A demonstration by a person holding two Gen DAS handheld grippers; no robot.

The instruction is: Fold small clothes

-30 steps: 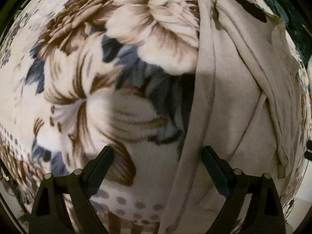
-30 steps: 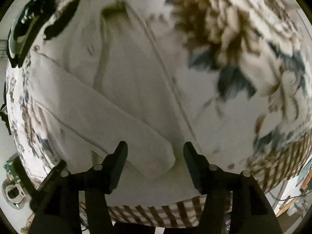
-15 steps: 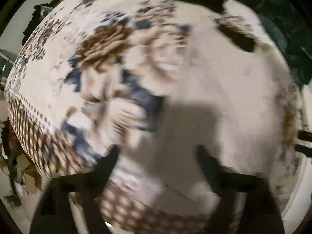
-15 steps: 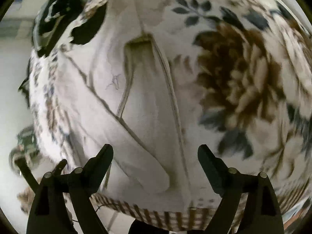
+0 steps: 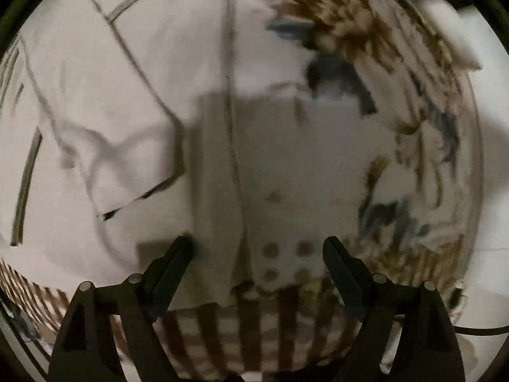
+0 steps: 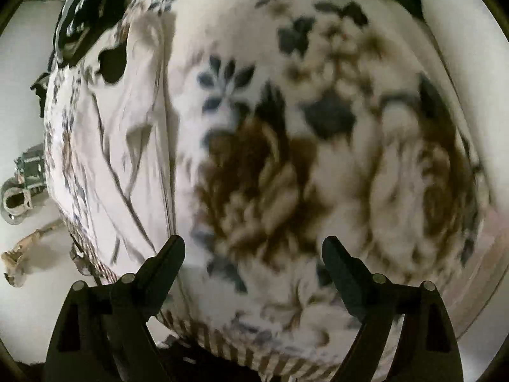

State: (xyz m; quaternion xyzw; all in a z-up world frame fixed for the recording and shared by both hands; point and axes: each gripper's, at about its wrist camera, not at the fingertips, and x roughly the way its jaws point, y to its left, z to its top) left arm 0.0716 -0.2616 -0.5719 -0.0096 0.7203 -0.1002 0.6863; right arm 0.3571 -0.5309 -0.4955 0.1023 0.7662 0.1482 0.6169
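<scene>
- Left wrist view: the left gripper (image 5: pixel 257 251) points down at a pale cream garment (image 5: pixel 105 102) that fills the left and centre of the frame, lying crumpled with dark seam lines and a folded flap at middle left. Its jaws stand wide but are closing a little, with nothing pinched between them; one long edge of the garment runs down the gap between the fingers.
- Only this view shows the garment close up, along with the checked brown border (image 5: pixel 241 340) of the blanket at the bottom edge.
- Right wrist view: the right gripper (image 6: pixel 254 251) hangs wide apart and empty over the floral blanket (image 6: pixel 286 165), brown blooms and blue-grey leaves, much blurred.
- Here the garment (image 6: pixel 127 146) sits well off to the left of the frame, beside the left finger rather than between the two.
- Only this view shows a dark cloth (image 6: pixel 82 22) at the upper left, past the garment's far end, and pale floor at the left with small clutter too blurred to name.
- The blanket covers the whole surface under the garment; what lies beneath it cannot be told.
</scene>
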